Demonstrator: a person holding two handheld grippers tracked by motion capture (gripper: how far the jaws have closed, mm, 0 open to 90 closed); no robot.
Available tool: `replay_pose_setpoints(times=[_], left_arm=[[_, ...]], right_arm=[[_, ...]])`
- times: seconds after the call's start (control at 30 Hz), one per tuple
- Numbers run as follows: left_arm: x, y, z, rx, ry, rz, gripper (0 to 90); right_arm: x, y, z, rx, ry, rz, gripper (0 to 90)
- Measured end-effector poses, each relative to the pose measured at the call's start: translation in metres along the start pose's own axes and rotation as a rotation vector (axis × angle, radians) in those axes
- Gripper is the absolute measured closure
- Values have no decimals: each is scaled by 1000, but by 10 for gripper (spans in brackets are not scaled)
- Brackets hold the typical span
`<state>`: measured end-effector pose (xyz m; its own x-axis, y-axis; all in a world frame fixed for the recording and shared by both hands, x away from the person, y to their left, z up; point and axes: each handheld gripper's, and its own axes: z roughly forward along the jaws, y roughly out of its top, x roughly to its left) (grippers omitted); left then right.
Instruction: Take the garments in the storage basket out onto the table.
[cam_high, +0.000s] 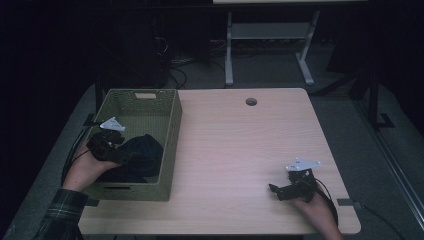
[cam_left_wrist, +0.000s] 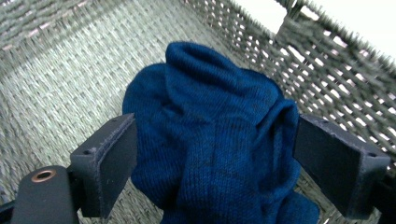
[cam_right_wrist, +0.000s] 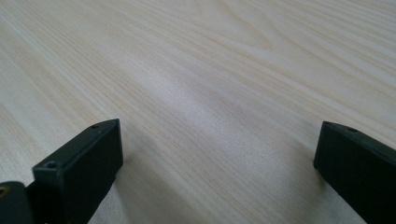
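A dark blue knitted cloth (cam_high: 146, 150) (cam_left_wrist: 210, 116) lies bunched in the near half of a grey-green woven basket (cam_high: 172, 145) (cam_left_wrist: 327, 60) at the table's left side. My left gripper (cam_high: 131, 156) (cam_left_wrist: 217, 154) reaches into the basket, open, with its jaws spread to either side of the cloth, which fills the gap between them. My right gripper (cam_high: 274, 190) (cam_right_wrist: 219, 154) rests low over the bare wooden table (cam_high: 240, 150) (cam_right_wrist: 210, 70) near the front right, open, with nothing between its jaws.
The basket's far half is bare woven floor, with a handle slot in the far wall. A round cable hole (cam_high: 251, 101) sits near the table's far edge. Another desk's white legs (cam_high: 229, 50) stand beyond it.
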<state>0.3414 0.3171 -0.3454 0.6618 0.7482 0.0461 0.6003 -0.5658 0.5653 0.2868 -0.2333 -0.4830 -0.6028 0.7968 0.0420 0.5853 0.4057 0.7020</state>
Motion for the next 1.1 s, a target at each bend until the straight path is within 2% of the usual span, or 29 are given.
replay_pose_setpoints(times=[0.47,0.63,0.83,0.93,1.1], left_arm=[[8,-14,21,56,-22,-22,137],[6,-13,27,106,-18,1,153],[8,-12,32,125,-33,3,246],[10,-12,33,148,-49,22,335],[11,-12,34,154,-72,26,498]], right_arm=[[0,0,0,0,0,0,10],[0,0,0,0,0,1,10],[0,0,0,0,0,0,10],[0,0,0,0,0,1,10],[0,0,0,0,0,0,10]])
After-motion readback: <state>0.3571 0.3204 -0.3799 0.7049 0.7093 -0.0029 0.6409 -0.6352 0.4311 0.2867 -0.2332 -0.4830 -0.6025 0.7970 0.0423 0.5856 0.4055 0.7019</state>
